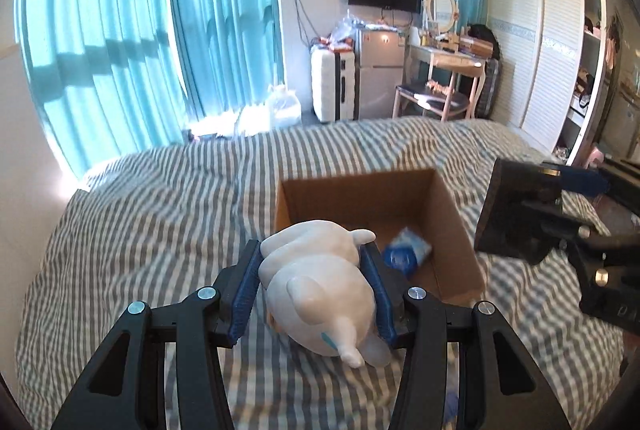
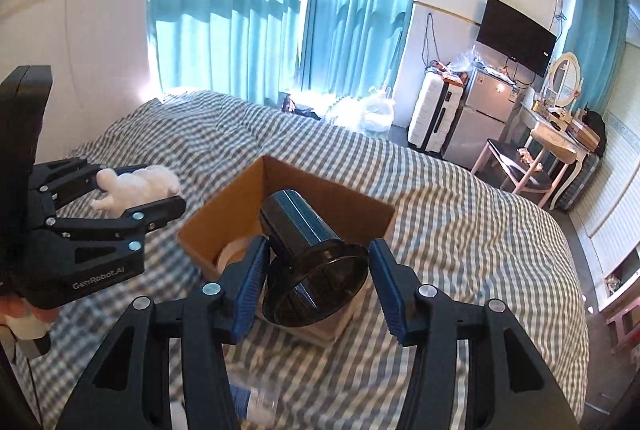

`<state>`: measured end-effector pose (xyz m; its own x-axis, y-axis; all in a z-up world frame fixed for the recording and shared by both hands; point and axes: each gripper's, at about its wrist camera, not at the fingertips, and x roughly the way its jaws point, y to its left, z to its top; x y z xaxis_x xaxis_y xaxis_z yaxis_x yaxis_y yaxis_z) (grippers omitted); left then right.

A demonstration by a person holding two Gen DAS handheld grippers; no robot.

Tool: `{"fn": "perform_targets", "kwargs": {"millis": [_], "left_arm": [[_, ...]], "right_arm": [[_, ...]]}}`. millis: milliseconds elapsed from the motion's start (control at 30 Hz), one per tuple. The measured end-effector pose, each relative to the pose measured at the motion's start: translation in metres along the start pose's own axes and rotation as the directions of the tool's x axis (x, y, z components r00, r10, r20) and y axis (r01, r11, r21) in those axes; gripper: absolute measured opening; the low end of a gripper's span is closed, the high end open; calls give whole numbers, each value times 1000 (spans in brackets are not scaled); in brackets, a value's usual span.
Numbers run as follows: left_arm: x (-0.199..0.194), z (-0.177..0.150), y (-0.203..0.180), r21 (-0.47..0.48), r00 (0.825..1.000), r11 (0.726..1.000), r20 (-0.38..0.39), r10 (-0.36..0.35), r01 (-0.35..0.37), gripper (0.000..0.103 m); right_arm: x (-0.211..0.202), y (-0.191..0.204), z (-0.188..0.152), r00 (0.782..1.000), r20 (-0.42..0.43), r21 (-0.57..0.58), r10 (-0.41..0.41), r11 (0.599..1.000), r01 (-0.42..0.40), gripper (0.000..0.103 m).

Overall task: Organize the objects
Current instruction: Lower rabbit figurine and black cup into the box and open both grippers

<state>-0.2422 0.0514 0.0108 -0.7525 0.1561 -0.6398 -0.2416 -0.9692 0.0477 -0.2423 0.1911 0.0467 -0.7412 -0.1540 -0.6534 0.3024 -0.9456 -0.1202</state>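
My left gripper [image 1: 316, 294] clamps the white soft plush animal [image 1: 320, 290] above the open brown cardboard box [image 1: 456, 214] on the striped bed [image 1: 160, 198], its long axis running along the fingers. My right gripper [image 2: 316, 282] is closing around a black flanged plastic cylinder [image 2: 308, 250], flange toward the camera. Whether its right pad touches the flange is unclear, and the cylinder hides part of the box interior.

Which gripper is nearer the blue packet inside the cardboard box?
Left. The left gripper, shut on the white plush toy, is at the box's near edge beside the blue packet. The right gripper, holding a black cup, is beyond the box's right wall.
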Motion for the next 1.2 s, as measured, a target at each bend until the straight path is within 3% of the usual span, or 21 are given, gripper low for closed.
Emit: {"fn": "perform_targets", "kwargs": {"millis": [233,600,867,1200], "left_arm": [[52,23,5,36,999,999,15,-41,40,51],[143,22,15,19,991,995,-95,-97,99,51],[168,12,3,89,986,988,-121,-113,124,51],[177,2,-15,133,982,982,-151,-115,136,51]], "right_arm": [[41,-9,19,999,-22,6,28,1000,-28,50],[138,-25,19,990,-125,18,63,998,-61,47],[180,-26,12,982,-175,-2,72,997,-73,47],[184,-30,9,981,-169,23,100,995,-97,41]]}}
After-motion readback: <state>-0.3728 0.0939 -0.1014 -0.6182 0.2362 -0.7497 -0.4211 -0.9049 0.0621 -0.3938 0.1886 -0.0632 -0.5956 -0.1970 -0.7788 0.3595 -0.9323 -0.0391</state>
